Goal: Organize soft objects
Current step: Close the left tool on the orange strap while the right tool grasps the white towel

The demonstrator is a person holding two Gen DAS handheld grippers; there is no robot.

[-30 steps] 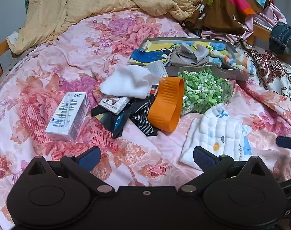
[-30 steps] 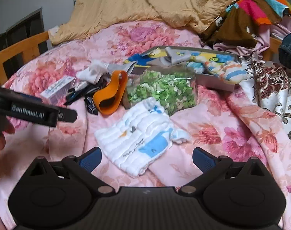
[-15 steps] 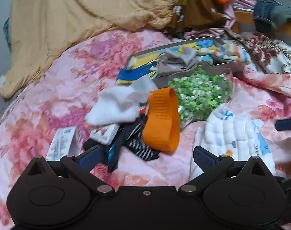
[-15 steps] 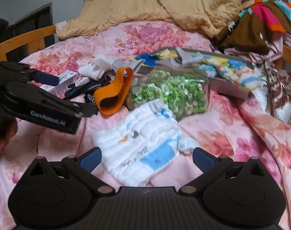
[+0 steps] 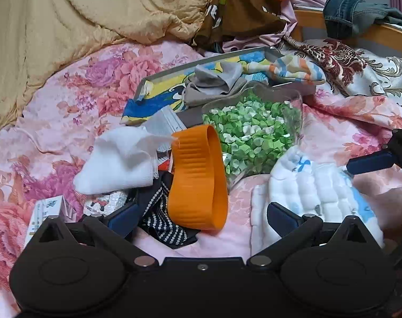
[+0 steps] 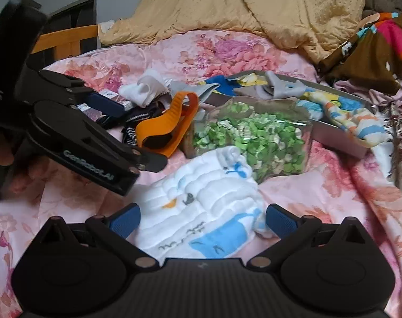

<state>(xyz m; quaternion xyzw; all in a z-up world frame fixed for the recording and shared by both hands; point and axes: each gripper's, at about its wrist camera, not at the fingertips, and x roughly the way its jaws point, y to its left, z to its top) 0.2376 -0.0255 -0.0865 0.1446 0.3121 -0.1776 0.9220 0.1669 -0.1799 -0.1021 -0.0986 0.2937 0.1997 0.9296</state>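
Left gripper (image 5: 201,216): jaws spread wide, holding nothing, low over one orange band (image 5: 198,177) and one dotted black cloth (image 5: 161,221). Right gripper (image 6: 202,218): jaws likewise spread, empty, straddling one white quilted cloth (image 6: 201,212) with blue print, which lies flat on the pink floral bedsheet (image 6: 320,193).

Just beyond the quilted cloth: one clear bag of green and white pieces (image 6: 253,143), touching the cloth's far edge. Left of the band: one white gauze cloth (image 5: 118,156), one small carton (image 5: 45,210) at the near left.

Further back: one shallow grey tray (image 5: 208,62) holding one grey cloth (image 5: 214,84) and one striped cloth (image 5: 293,70). Farthest: one tan quilt (image 5: 95,13) and one heap of coloured clothing (image 5: 248,5).
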